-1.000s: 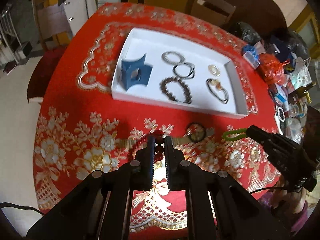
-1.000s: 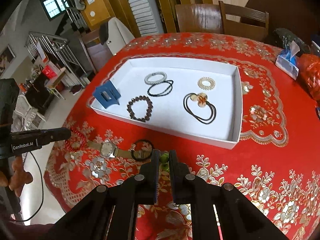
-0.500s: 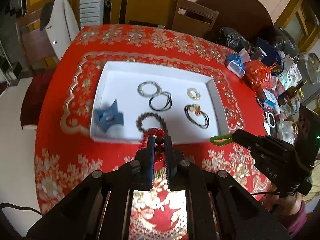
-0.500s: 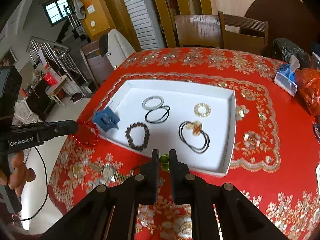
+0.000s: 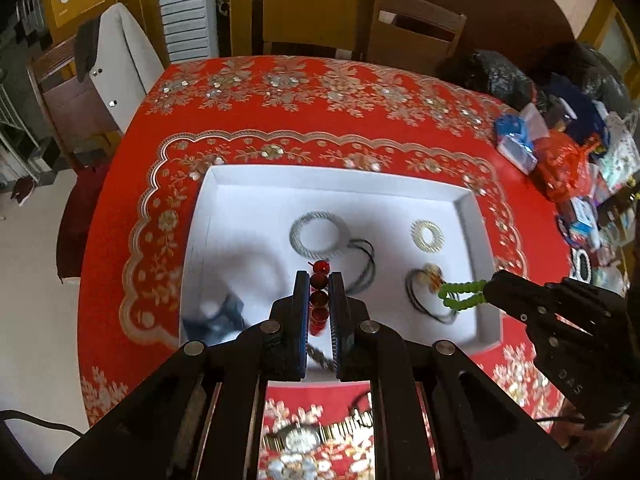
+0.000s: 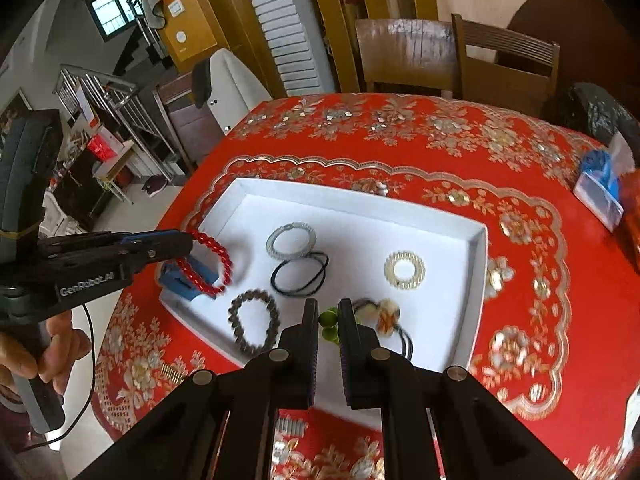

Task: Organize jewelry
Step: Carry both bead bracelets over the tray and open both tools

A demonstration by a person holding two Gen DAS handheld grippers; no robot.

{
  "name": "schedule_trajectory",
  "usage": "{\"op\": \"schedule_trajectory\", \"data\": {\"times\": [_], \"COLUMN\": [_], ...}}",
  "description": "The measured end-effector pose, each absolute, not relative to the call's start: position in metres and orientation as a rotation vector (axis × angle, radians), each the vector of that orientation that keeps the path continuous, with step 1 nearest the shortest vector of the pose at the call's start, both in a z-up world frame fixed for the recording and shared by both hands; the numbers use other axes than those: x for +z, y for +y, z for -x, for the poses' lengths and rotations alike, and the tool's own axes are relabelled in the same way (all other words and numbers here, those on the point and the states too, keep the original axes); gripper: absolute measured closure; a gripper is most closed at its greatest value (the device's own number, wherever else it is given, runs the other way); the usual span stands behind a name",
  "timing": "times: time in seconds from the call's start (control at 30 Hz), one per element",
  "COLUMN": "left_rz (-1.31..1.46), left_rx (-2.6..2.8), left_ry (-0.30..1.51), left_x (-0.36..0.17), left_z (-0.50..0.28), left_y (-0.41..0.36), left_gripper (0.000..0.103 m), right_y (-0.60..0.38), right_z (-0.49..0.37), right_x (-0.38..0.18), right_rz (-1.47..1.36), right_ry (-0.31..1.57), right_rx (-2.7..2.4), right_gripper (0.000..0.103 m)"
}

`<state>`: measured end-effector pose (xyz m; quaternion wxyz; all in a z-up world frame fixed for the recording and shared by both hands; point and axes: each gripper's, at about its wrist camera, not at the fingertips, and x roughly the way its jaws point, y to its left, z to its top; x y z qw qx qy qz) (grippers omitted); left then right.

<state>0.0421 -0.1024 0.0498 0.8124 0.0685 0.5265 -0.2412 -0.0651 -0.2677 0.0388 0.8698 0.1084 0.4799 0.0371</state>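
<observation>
1. Both grippers have come forward from the near tablecloth and now hang over the white tray [image 5: 466, 204], each carrying its bracelet along.
2. Left gripper [image 5: 319, 280] clenched on one red bead bracelet [image 6: 208, 264], held above the tray's near-left part, over the blue hair clip [image 6: 178, 280].
3. Right gripper [image 6: 328, 312] clenched on one green bead bracelet [image 5: 460, 296], held above the tray's near-right part, over the black hair tie with a beige charm [image 6: 386, 316].
4. Inside the tray, six things: one blue clip, one dark bead bracelet [image 6: 252, 320], one grey braided ring [image 6: 290, 240], one black double-loop hair tie [image 6: 300, 274], one gold ring [image 6: 404, 270], one charm hair tie.
5. One wristwatch [image 5: 300, 438] lies on the red tablecloth [image 5: 320, 96], near side of the tray, blurred.
</observation>
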Motion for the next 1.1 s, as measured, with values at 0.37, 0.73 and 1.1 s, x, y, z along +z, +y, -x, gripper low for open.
{"op": "schedule_trajectory", "data": {"times": [0.37,0.73,1.1], "left_rz": [-0.169,-0.161,-0.136], "left_rx": [-0.419,-0.295,-0.212], "left_ry": [1.165,1.252,1.302], "left_x": [0.025,-0.002,-0.012], "left_z": [-0.091,-0.132,-0.147], "left_y": [-0.113,-0.103,-0.093], "left_gripper": [0.095,0.095,0.093], "right_y": [-0.265,-0.314,-0.324], "right_z": [0.002,-0.044,-0.04], "right_x": [0.012,-0.046,-0.046], "right_rz": [-0.241,-0.27,-0.284], "right_ry": [1.069,1.159,1.126], "right_rx": [0.195,0.09,0.056], "right_gripper": [0.094,0.094,0.063]}}
